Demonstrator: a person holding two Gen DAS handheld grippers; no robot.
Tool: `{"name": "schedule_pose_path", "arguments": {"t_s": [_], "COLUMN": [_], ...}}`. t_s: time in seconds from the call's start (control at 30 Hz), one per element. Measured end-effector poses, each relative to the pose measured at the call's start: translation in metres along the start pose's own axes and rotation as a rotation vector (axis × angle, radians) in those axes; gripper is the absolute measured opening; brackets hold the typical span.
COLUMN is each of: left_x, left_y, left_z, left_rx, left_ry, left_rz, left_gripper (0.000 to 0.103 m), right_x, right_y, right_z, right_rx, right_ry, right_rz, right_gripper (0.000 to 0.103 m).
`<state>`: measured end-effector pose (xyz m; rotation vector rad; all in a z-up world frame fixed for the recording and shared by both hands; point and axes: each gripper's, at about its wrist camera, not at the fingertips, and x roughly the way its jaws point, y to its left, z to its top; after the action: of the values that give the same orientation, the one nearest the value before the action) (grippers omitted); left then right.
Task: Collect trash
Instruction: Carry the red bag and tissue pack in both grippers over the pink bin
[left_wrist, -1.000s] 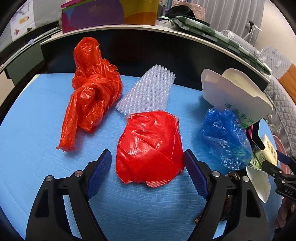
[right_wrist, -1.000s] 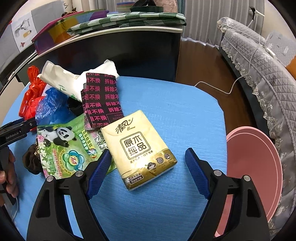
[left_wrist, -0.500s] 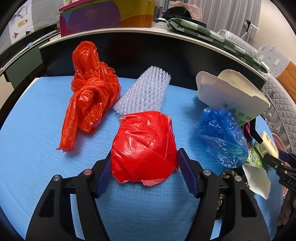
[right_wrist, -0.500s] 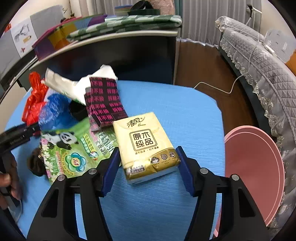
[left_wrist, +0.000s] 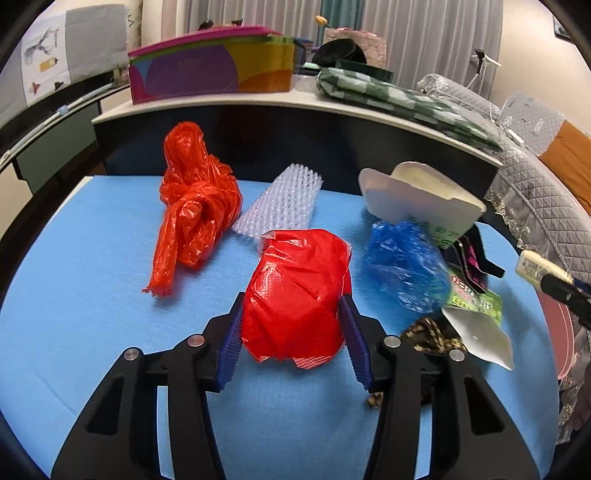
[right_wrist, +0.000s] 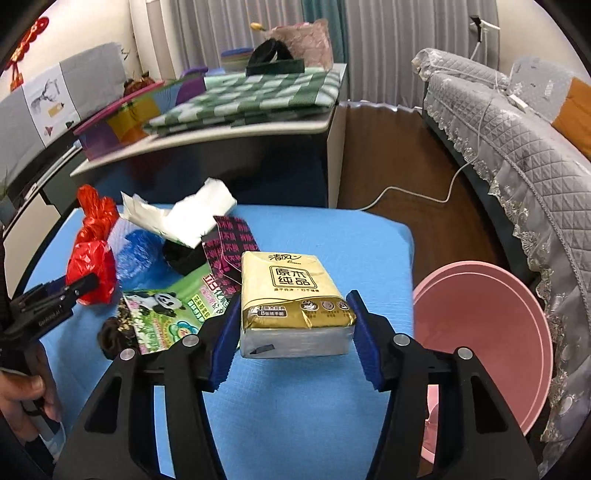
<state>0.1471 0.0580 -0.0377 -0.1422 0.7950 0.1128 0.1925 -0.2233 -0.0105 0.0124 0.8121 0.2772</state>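
Clamping a crumpled red wrapper (left_wrist: 297, 295) between both blue pads, the left gripper (left_wrist: 291, 341) has it pinched low over the blue tabletop (left_wrist: 74, 295). Beside it, the right gripper (right_wrist: 291, 341) squeezes a gold tissue pack (right_wrist: 293, 299) from both sides, above the same surface, with a pink bin (right_wrist: 491, 332) just off the table's right edge. Farther back lie a panda-print bag (right_wrist: 166, 314), a crushed blue bag (left_wrist: 404, 267), a white paper carton (left_wrist: 417, 199), a strip of bubble wrap (left_wrist: 280, 205) and a knotted red bag (left_wrist: 192, 206).
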Motion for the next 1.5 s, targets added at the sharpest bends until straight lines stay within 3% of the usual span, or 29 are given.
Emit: {"name": "schedule_pose_path", "arguments": {"t_s": [0.7,1.5], "left_x": [-0.069,-0.091], "left_y": [-0.024,-0.078], "left_z": [-0.007,-0.007], "left_rx": [0.053,0.104], "left_ry": [-0.13,-0.145], "left_rz": [-0.065,-0.152], "left_gripper": [0.049,0.049], "right_x": [-0.079,-0.129], "right_y": [-0.023,-0.068], "right_z": [-0.015,-0.013], "right_rx": [0.047,0.096], "right_ry": [-0.133,-0.234], "right_rz": [-0.054,-0.15], "right_gripper": [0.056,0.056]}}
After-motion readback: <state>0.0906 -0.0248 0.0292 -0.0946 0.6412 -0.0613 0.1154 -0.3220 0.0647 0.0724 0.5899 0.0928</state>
